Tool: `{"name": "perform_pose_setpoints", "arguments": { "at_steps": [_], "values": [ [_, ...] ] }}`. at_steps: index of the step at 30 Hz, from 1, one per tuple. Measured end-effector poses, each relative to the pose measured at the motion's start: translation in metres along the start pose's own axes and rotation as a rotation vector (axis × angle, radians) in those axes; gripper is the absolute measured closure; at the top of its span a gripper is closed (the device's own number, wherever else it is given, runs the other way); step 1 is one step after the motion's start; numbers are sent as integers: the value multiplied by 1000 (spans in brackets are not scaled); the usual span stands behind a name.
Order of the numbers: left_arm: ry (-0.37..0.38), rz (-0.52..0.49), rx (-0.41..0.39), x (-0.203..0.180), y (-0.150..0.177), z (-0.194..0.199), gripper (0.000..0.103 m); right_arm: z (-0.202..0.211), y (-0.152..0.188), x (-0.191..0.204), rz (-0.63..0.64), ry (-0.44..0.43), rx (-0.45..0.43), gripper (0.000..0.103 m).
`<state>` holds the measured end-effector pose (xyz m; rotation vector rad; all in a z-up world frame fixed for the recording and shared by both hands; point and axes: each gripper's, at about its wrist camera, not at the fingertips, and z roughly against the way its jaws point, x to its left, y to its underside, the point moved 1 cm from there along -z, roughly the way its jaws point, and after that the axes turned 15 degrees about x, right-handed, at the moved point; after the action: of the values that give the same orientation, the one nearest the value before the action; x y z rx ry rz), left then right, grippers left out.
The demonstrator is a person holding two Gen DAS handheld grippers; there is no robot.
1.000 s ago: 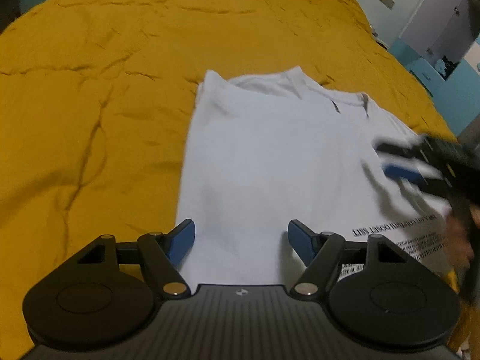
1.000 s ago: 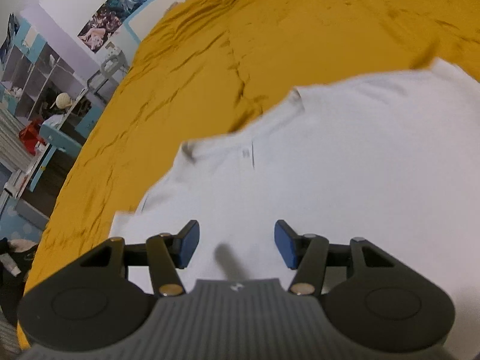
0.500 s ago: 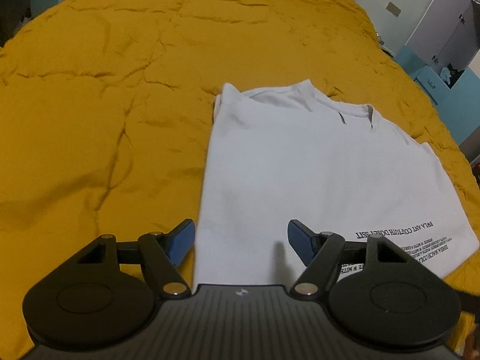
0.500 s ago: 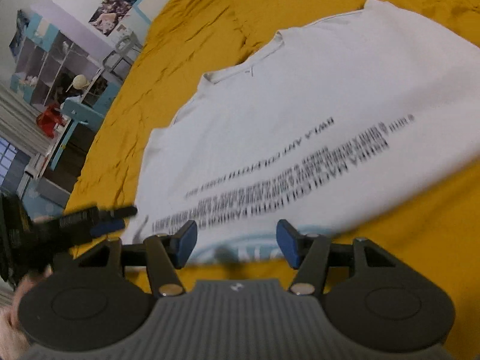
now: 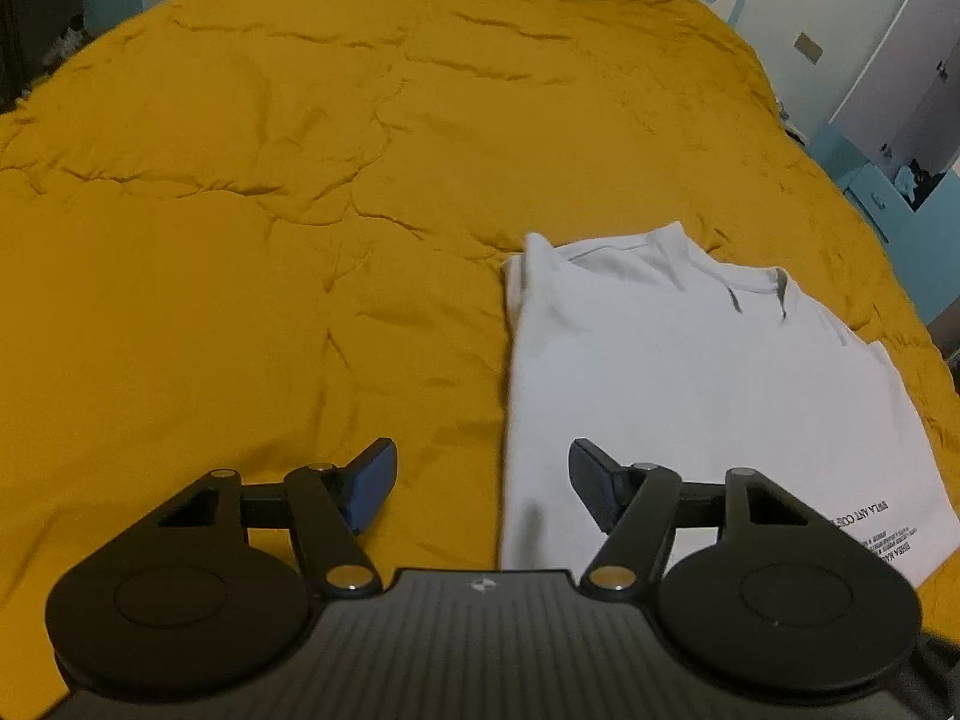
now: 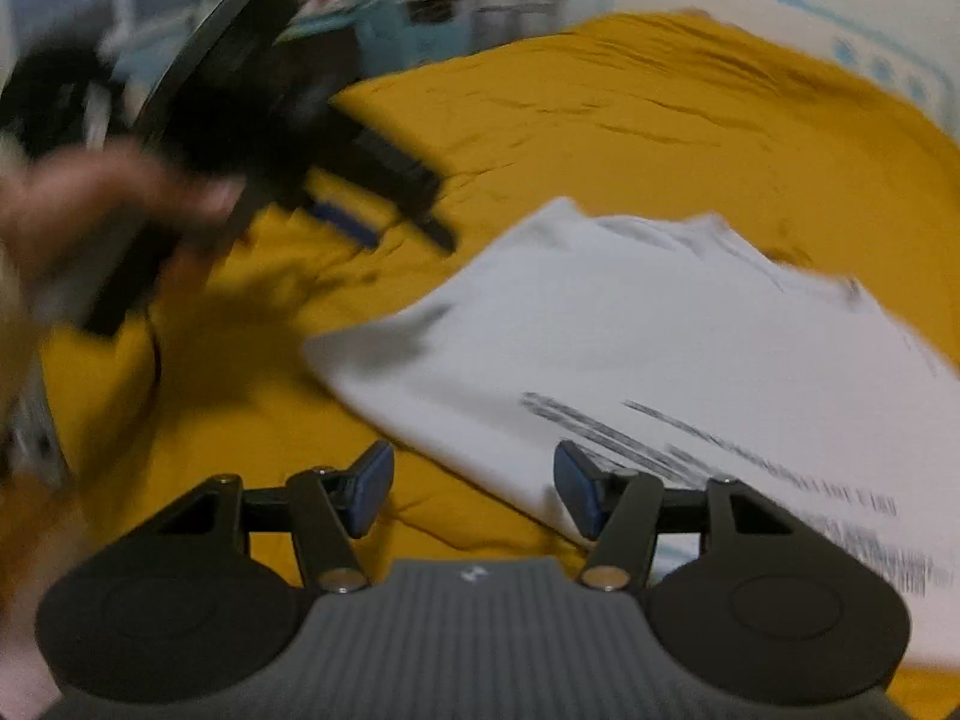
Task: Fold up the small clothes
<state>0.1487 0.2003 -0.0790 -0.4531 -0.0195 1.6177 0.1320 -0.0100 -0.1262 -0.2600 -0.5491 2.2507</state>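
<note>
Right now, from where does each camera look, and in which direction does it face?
Left wrist: it sits on the left gripper, looking down and forward over the yellow bedspread and the white T-shirt; its own open, empty jaws show.
Right wrist: it sits on the right gripper, facing the shirt's printed text; its open jaws and, blurred at upper left, a hand holding the other gripper show.
Shared: T-shirt and bedspread.

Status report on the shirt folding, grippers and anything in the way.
Left gripper open, just closing slightly, nothing between. Right gripper open, empty. White T-shirt lies partly folded on yellow bedspread. No obstructions.
</note>
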Motion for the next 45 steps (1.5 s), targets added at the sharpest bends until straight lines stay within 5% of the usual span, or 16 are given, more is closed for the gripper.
{"name": "perform_pose_setpoints", "arguments": {
  "at_steps": [13,27,28,30,32,34,38,45],
  "values": [
    [191,-15,103,19,-46,-59,26,-54,-39,58,266,202,-32,45],
    [393,84,125,4,-113,-122,11,-70,-46,60,296,270,-85,44],
    [403,85,124,3,-115,-123,15,-71,-46,60,295,263,-88,47],
    [397,68,130,-2,-117,-125,30,-72,-44,61,299,224,-77,77],
    [361,42,142,-5,-119,-125,62,-73,-42,66,312,224,-83,85],
    [389,50,137,-3,-119,-121,83,-70,-40,70,314,225,-99,92],
    [409,59,130,-5,-119,-114,87,-64,-40,58,225,149,-118,94],
    [391,39,86,-34,-122,-89,88,-29,-30,-11,-159,-157,-197,98]
  ]
}}
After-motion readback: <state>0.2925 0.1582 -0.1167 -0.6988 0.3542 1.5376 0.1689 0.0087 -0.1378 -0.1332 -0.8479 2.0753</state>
